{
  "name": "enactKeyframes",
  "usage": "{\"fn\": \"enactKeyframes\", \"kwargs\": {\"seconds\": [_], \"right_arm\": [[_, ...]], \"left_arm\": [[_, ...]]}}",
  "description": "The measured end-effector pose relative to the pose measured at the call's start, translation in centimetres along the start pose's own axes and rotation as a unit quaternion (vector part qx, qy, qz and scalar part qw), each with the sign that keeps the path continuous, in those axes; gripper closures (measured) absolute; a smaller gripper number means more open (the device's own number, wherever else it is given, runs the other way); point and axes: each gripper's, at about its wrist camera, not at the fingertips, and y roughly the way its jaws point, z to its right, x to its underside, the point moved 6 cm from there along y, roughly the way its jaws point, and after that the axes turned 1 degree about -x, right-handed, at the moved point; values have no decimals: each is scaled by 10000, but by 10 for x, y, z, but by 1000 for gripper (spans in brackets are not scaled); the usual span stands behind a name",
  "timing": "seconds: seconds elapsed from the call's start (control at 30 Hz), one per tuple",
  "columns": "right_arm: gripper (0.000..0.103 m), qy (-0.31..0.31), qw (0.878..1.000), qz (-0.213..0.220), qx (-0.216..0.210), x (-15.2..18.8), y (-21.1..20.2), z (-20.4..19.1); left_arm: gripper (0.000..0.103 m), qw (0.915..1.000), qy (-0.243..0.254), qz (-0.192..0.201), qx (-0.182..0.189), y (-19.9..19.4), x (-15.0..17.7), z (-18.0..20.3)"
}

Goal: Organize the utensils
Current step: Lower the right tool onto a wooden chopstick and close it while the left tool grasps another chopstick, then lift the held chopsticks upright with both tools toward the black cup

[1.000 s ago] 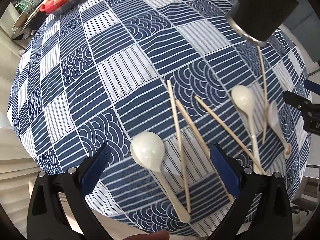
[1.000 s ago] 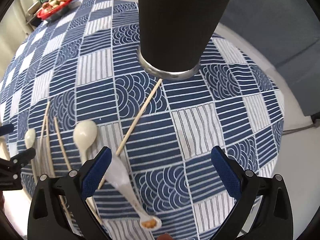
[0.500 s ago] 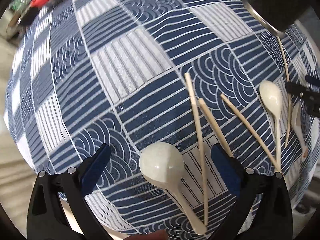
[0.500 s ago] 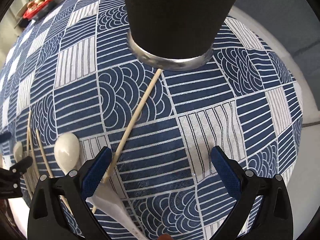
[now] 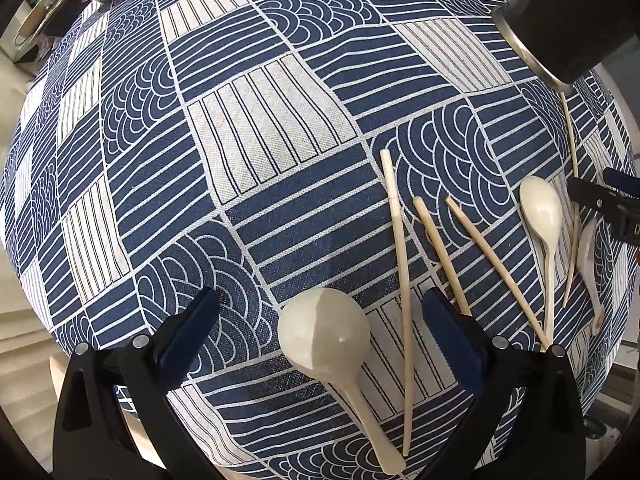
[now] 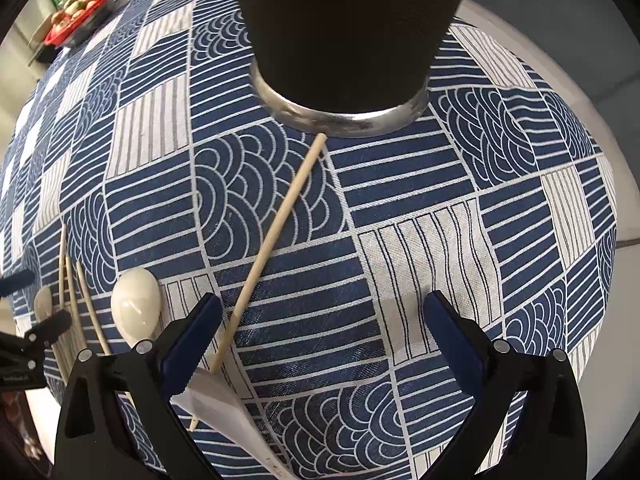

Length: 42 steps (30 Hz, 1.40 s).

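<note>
My left gripper (image 5: 320,312) is open, low over the table, with a cream spoon (image 5: 324,334) lying between its jaws, bowl forward. Three wooden chopsticks (image 5: 400,248) lie just right of it. A second cream spoon (image 5: 542,212) and a white spoon (image 5: 588,252) lie farther right beside a fourth chopstick (image 5: 572,184). My right gripper (image 6: 320,312) is open and empty; that chopstick (image 6: 276,236) runs past its left finger up to the black utensil holder (image 6: 344,32). The white spoon's handle (image 6: 216,400) lies under the left finger.
A blue and white patterned tablecloth (image 5: 260,120) covers the round table. A red tray of food (image 6: 76,12) sits at the far edge. The table's rim falls away close behind both grippers.
Both grippers have moved forward and lower. The left one now straddles the near spoon's bowl. The right one has closed in on the black holder. No utensil has moved.
</note>
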Motion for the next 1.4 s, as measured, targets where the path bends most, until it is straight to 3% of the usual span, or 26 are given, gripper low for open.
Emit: {"fn": "enactKeyframes", "kwargs": {"seconds": [0.07,0.13,0.2,0.27,0.33,0.43,0.53,0.93,1.13,1.2,1.3,1.4], "right_arm": [[9,61,10000,18,26,1,-1,5],[26,20,9999,100,31,2,-6,8],[66,24,9998,199,33,0,-14,14],[85,3,9997,223,40,-1,-17,22],[90,43,9997,237,-72,-1,-17,31],[103,357,9981,297,-401,3,-19,47],[103,516,9962,480,-519,3,-27,61],[103,911,9875,829,-982,6,-57,68],[92,1178,9859,614,-1015,3,-44,49],[68,1177,9870,575,-932,5,-40,45],[66,1164,9892,505,-740,0,-34,38],[66,1125,9914,380,-548,-3,-26,32]], "left_arm": [[7,9999,105,-5,22,-7,1,-10],[23,9996,264,44,52,-16,-2,-10],[41,9988,463,110,89,-23,-5,0],[56,9978,637,129,127,-28,-9,8],[93,9974,675,142,205,-30,-15,15],[97,9974,577,27,439,-31,-22,21],[98,9974,333,-13,646,-32,-28,21],[98,9977,410,296,450,-73,-53,36],[98,9974,379,476,393,-81,-55,30],[98,9972,357,527,396,-81,-53,30],[98,9965,444,690,126,-75,-37,17],[98,9958,416,796,151,-79,-36,19]]}}
